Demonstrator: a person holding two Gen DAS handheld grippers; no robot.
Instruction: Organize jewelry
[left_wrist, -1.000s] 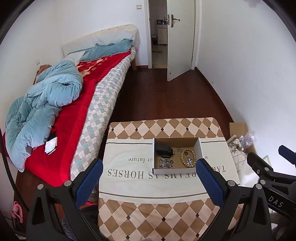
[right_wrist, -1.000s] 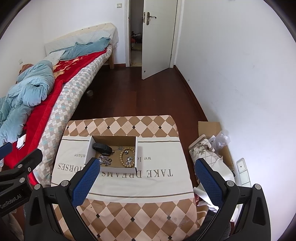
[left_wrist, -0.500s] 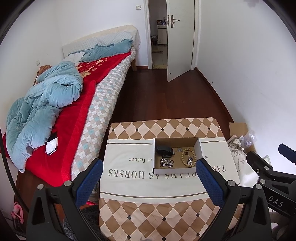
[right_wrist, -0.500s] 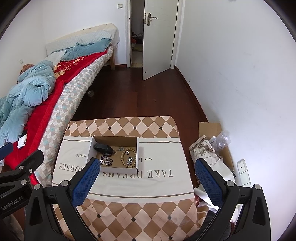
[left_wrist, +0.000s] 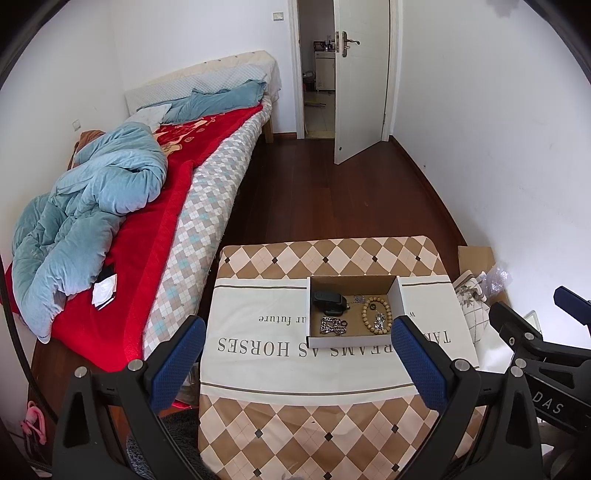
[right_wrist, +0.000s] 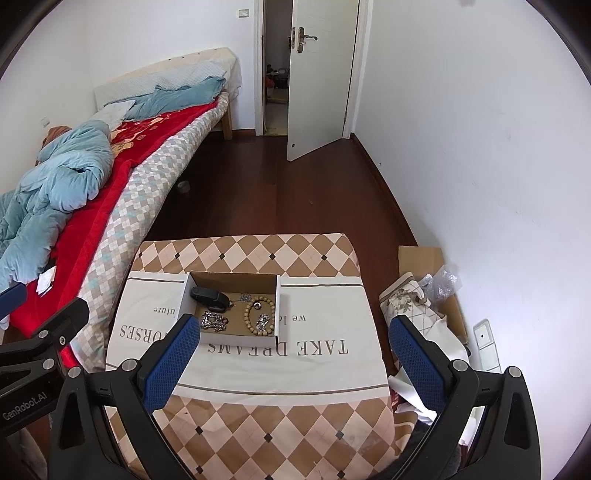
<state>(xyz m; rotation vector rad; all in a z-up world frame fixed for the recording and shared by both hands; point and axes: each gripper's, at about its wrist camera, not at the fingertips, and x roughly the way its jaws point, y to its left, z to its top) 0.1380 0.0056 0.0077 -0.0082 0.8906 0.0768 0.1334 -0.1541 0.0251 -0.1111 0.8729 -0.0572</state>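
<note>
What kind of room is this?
Most likely a bedroom in a home: a bed with a rumpled blue duvet stands along the wall, beside an open door and a wooden floor.

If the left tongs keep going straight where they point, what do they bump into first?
Probably the cardboard box on the table. The open left tongs point at its near wall, just ahead and a little lower. Depth is hard to judge, so they might touch the cloth first.

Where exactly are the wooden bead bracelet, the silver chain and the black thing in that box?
wooden bead bracelet (left_wrist: 366, 320), left wrist view, on the beads of its left arc.
silver chain (left_wrist: 332, 326), left wrist view, middle of the heaped links.
black thing (right_wrist: 207, 296), right wrist view, centre of its body.
</note>
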